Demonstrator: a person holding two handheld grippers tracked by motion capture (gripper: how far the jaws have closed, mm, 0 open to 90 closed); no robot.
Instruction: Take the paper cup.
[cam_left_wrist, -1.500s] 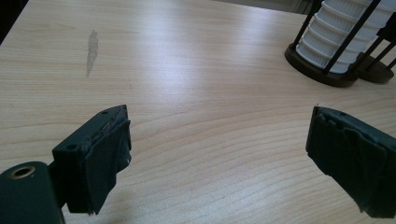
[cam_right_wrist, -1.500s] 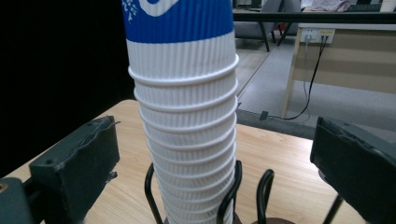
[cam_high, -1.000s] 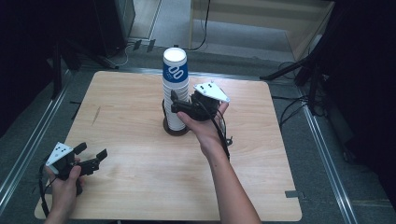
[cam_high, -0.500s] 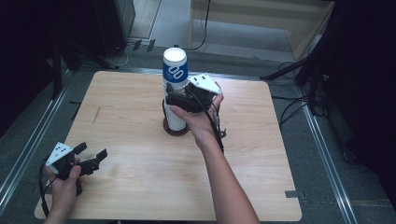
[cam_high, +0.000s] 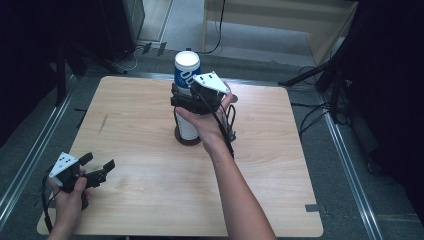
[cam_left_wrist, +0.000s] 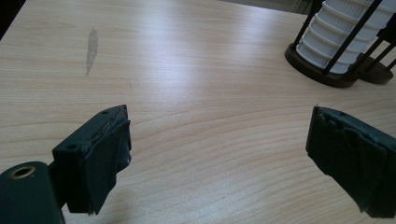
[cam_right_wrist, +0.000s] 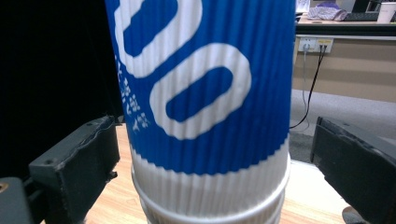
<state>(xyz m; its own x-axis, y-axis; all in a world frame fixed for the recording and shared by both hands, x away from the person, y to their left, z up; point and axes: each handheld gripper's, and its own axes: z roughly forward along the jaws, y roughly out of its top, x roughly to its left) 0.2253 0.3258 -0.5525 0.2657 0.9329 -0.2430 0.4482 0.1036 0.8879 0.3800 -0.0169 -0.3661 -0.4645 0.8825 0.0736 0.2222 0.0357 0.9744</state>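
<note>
A tall stack of ribbed white paper cups (cam_high: 187, 127) stands in a black wire holder (cam_high: 186, 140) at the middle of the wooden table (cam_high: 280, 165). The top cup (cam_high: 187, 70) is blue with white print. My right gripper (cam_high: 178, 98) is level at the upper part of the stack, its jaws on either side of the blue cup (cam_right_wrist: 201, 84). In the right gripper view a small gap shows at each jaw, so my right gripper (cam_right_wrist: 215, 154) is open. My left gripper (cam_high: 98, 168) sits low at the table's near left, open and holding nothing (cam_left_wrist: 219, 140).
The left gripper view shows the cup stack (cam_left_wrist: 336, 37) and its dark round base (cam_left_wrist: 317, 70) far off at the upper right, with a grey smudge (cam_left_wrist: 91, 46) on the wood. Metal rails (cam_high: 30, 160) run along both table sides. Cables (cam_high: 320, 115) lie on the floor.
My right gripper has risen and moved left along the stack, from beside its middle to around the blue top cup. The left hand has kept still.
</note>
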